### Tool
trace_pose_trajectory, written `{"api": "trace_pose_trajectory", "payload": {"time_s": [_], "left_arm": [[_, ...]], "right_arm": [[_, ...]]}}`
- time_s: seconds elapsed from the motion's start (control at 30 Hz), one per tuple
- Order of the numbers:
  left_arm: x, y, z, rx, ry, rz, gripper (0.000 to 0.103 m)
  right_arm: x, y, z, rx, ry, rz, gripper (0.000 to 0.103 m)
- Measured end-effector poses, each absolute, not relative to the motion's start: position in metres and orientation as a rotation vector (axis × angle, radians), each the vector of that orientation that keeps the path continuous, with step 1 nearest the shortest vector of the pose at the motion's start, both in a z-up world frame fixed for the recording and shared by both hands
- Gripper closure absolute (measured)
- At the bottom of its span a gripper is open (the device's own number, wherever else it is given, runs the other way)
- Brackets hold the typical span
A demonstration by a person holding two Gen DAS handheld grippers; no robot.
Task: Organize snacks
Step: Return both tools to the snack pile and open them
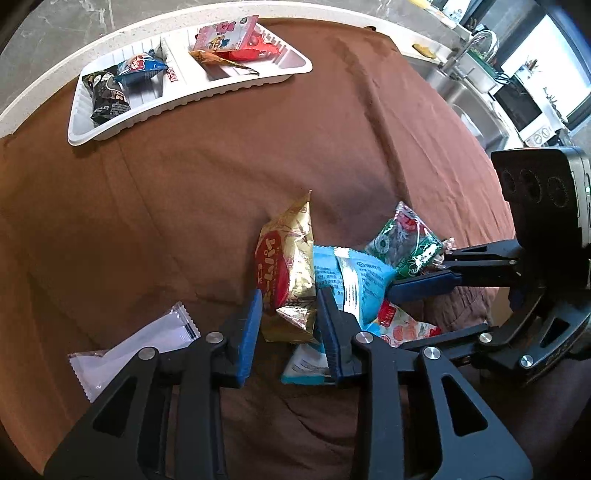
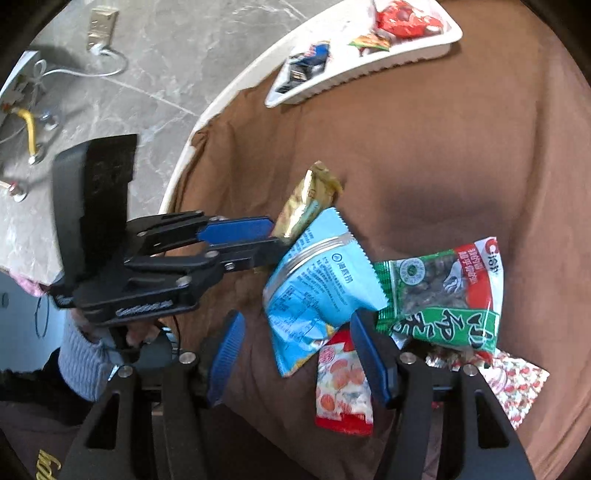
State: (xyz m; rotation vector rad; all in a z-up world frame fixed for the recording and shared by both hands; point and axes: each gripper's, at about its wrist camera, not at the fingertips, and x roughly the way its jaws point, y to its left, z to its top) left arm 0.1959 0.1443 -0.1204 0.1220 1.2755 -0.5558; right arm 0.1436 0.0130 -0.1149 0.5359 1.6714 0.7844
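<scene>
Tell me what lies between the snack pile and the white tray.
Only bare brown cloth. In the left wrist view nothing sits on the stretch from the gold packet, at the near edge of the pile, up to the white tray.

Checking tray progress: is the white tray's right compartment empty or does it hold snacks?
It holds snacks. The white tray has a pink packet, a red one and an orange one in that compartment.

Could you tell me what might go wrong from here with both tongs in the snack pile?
1. The left tongs straddle the gold packet, which overlaps the blue packet; closing may snag both.
2. The right tongs work the same pile, so the two could collide.
3. The tray is far off; a weak grip might drop a packet.
</scene>
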Motion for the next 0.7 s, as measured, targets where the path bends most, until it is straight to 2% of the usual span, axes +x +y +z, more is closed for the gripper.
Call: {"api": "trace_pose_trajectory", "payload": {"time_s": [0.23,0.47,0.7], "left_arm": [[0.203,0.144,-0.126,0.142,1.280,-0.567,0.074],[0.211,0.150,-0.133,0.116,1.288,-0.564,0.066],[0.215,0.151,-0.135,0.110,1.286,-0.569,0.066]], "right_arm": [[0.148,0.019,-0.120,0.498,1.649,0.732,0.040],[0.156,0.039,-0.117,0.311,1.604,0.718,0.040],[0.156,0.054,-0.116,0.170,1.580,0.698,0.036]]}}
